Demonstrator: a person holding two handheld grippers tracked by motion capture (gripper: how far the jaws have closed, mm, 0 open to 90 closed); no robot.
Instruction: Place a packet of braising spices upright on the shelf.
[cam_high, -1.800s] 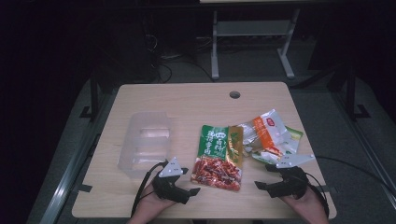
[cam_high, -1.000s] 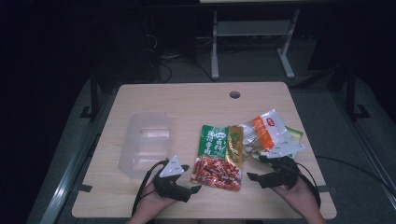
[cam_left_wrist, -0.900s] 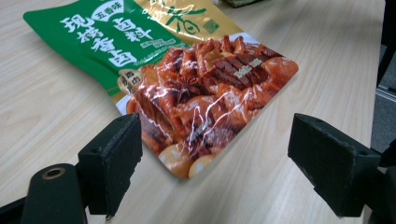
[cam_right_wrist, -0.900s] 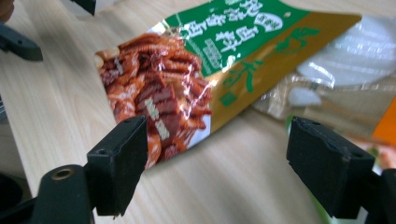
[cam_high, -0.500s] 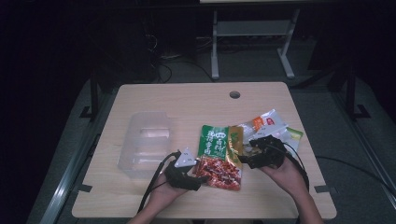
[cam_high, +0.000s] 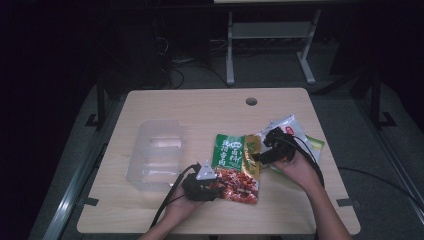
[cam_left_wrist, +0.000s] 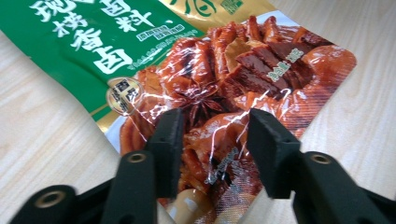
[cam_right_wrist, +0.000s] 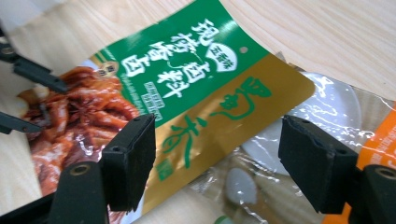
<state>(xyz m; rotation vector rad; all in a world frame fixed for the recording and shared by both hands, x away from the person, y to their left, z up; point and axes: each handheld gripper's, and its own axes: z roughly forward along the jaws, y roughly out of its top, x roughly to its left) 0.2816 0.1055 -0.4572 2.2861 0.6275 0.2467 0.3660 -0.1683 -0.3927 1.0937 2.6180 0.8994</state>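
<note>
High view: nearest the table's front edge, the left gripper (cam_high: 214, 186) lies low at the red near end of the spice pouch (cam_high: 235, 162). Left gripper view has the jaws about half open, astride that end, a pad (cam_left_wrist: 169, 144) either side (they have just been closing); the pouch bulges up between them, but whether the pads already press it cannot be told. The pouch lies flat on the table (cam_high: 200, 107), middle front, green end away from the person. Farther back, the right gripper (cam_high: 256, 156) hovers at the pouch's gold far corner, jaws wide open and holding nothing; right gripper view looks down on that corner (cam_right_wrist: 233, 112). Behind it lie an orange-and-clear packet (cam_high: 287, 127) and, left, a clear tub (cam_high: 155, 155).
</note>
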